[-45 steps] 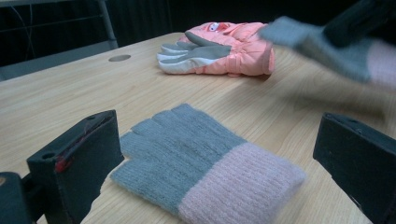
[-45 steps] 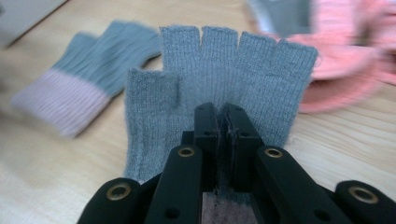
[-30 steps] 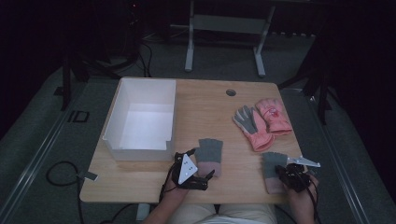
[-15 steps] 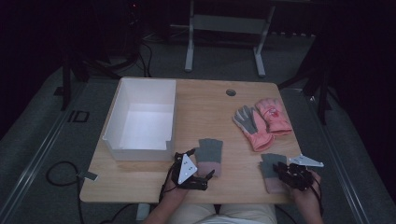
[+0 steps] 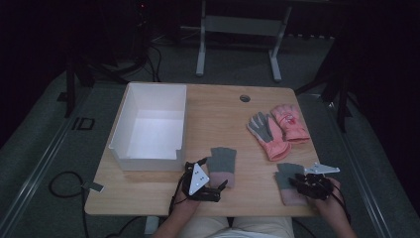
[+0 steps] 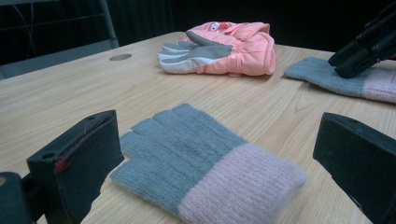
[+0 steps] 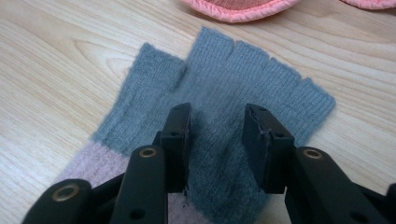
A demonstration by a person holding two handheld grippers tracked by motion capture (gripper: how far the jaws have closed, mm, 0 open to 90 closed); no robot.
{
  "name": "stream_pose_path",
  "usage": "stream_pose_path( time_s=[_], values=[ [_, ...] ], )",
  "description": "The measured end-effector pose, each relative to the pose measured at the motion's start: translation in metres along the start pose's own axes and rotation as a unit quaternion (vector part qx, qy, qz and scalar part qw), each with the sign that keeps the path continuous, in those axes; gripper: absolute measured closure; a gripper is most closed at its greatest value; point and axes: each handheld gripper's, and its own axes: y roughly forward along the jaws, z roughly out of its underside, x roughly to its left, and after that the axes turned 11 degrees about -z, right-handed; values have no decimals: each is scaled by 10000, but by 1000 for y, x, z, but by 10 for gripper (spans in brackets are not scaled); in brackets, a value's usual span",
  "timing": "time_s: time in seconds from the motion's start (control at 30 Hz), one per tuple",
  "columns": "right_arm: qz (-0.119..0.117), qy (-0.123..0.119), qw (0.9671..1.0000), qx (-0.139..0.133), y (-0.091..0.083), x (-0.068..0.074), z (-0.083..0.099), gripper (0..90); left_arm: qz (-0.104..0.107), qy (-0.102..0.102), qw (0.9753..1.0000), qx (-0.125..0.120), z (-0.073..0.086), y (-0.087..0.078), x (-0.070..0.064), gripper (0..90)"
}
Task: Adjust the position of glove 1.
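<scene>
- Shifted a little leftward along the near edge since a second ago: right gripper (image 5: 303,182), from the right glove's outer edge onto its grey palm; left gripper (image 5: 214,191) much as before.
- Right gripper: jaws part-open, pressed down on the grey knit of the right glove (image 7: 224,116), a narrow strip of fabric between them; not clenched, nothing lifted.
- Right glove: flat near the table's (image 5: 223,119) front right edge, grey finger stubs away from the person, pink cuff under the gripper body and toward the edge.
- Left gripper (image 6: 219,154): jaws wide apart, released, gripping nothing.
- Left glove (image 6: 201,163): flat on the table between the spread jaws in the left gripper view, pink cuff nearest the camera, grey fingers away; contact with either jaw cannot be told.
- From the high view, left glove (image 5: 222,166) just ahead of the left gripper, cuff end at its tips, near the box's front right corner.
- Right glove (image 6: 345,79) also seen at upper right in the left gripper view, the right gripper's black jaws on it.
- White box (image 5: 151,126) on the table's left half, open top.
- Pink ski gloves (image 5: 277,128) side by side beyond the right glove, close to it but apart.
</scene>
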Motion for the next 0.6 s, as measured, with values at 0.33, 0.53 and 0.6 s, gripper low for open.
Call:
stream_pose_path(
  time_s=[0.33, 0.53, 0.6],
  values=[
    [150, 517, 9985, -41, -2, 5, -8, 850, 124, -41, 9999, -39, 0, -1, -1, 6],
    [303, 595, 9962, -557, -26, 18, -42, 852, 69, -43, 10000, -25, -1, -2, -1, 5],
    [329, 503, 9957, -701, -30, 25, -58, 852, 105, -86, 9999, -63, -1, -4, -1, 4]
  ],
)
